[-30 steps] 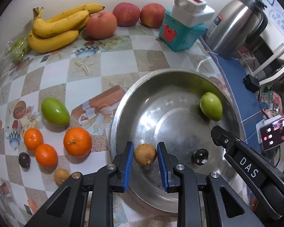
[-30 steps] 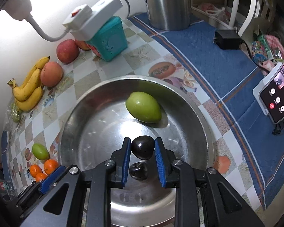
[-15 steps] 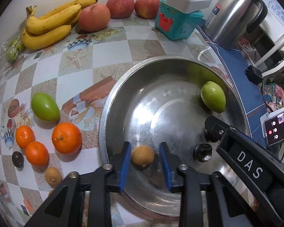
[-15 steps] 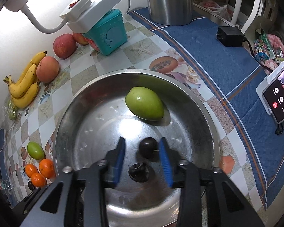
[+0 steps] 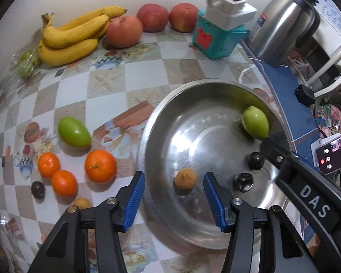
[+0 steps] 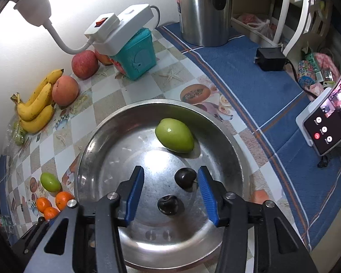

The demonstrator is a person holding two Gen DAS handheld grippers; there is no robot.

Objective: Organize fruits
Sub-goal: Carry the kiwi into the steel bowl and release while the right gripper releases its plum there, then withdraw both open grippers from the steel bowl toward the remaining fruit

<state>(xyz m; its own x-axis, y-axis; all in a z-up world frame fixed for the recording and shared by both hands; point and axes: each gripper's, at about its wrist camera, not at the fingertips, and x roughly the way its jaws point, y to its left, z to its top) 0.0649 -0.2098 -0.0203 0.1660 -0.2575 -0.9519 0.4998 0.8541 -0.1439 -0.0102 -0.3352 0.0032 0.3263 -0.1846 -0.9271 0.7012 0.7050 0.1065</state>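
The left gripper (image 5: pixel 174 201) is gaping, a brown longan (image 5: pixel 185 178) lying between its fingers. The right gripper (image 6: pixel 170 194) is spread wide around a dark cherry (image 6: pixel 184 178), both in the steel basin (image 6: pixel 235 150).

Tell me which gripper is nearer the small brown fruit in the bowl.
Left. The left gripper is open with the brown fruit just ahead between its fingers; the right gripper is open over the two dark fruits instead.

A steel basin (image 5: pixel 161 122) holds a green mango (image 5: pixel 255 122), a brown longan (image 5: pixel 185 178) and two dark cherries (image 6: pixel 185 178).
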